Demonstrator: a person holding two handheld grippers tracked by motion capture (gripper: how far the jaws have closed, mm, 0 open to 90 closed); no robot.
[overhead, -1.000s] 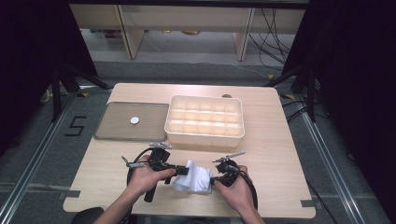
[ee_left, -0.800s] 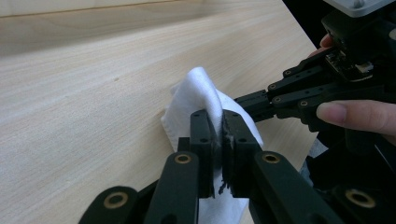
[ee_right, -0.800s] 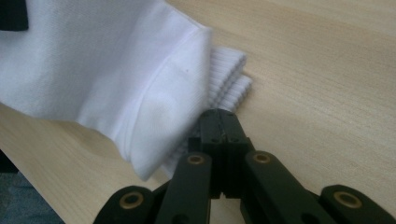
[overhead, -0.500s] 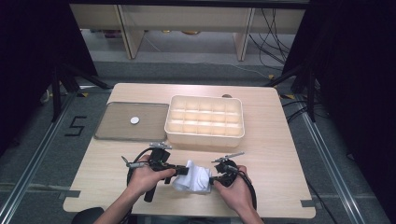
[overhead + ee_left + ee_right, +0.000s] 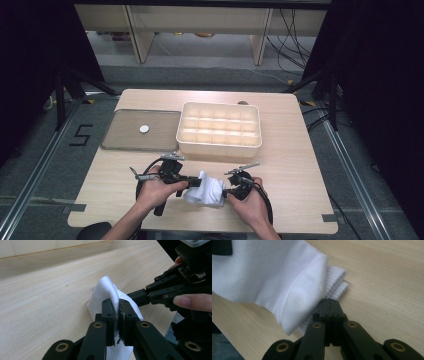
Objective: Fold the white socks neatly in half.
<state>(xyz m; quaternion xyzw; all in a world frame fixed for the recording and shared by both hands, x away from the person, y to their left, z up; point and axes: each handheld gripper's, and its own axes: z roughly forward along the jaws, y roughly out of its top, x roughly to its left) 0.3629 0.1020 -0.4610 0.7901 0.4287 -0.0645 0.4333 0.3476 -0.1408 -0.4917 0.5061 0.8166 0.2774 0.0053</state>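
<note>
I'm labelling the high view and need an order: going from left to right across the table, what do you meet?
Grey tray with a small white disc, then left claw, white cloth, right claw. The cream divided box lies farther back, right of the tray.

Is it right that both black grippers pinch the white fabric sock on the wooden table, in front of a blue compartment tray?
Not quite: the compartment tray is cream, not blue, as the high view shows. Both the left gripper and the right gripper do pinch the white sock on the wooden table.
</note>
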